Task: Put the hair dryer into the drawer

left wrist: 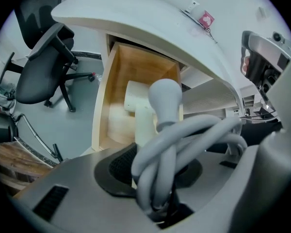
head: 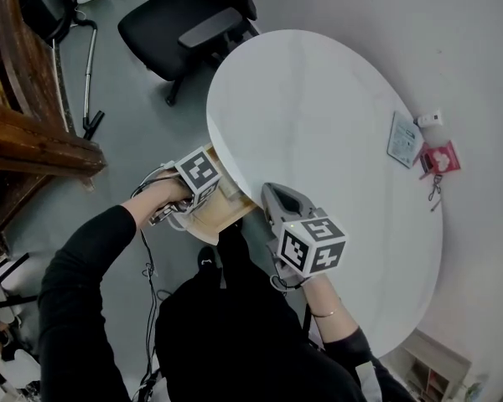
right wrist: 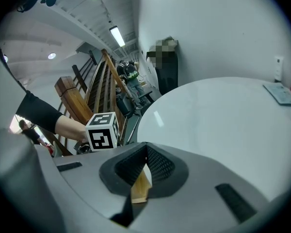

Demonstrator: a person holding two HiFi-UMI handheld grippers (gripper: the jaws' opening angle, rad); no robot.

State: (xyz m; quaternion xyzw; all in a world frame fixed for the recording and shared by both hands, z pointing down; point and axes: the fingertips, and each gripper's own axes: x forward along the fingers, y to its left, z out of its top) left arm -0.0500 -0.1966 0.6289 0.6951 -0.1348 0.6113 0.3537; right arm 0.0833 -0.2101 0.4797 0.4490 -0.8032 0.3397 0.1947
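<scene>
My left gripper (left wrist: 157, 171) is shut on the hair dryer (left wrist: 165, 101) at its looped grey cord (left wrist: 184, 140). A rounded grey end sticks out past the jaws, and a blurred white blocky part shows beyond it. The dryer hangs over the open wooden drawer (left wrist: 136, 67) under the round white table (left wrist: 136, 18). In the head view the left gripper's marker cube (head: 199, 174) is above the drawer (head: 226, 213) and hides the dryer. My right gripper (head: 272, 198) is at the drawer's right front corner. Its pads (right wrist: 160, 165) are shut on the drawer's wooden front edge (right wrist: 139, 188).
A black office chair (head: 180, 23) stands beyond the table's far edge. A white card (head: 404, 138), a small white bottle (head: 429, 119) and a pink pouch with keys (head: 440, 159) lie at the table's right. A wooden staircase (head: 25, 132) rises at the left.
</scene>
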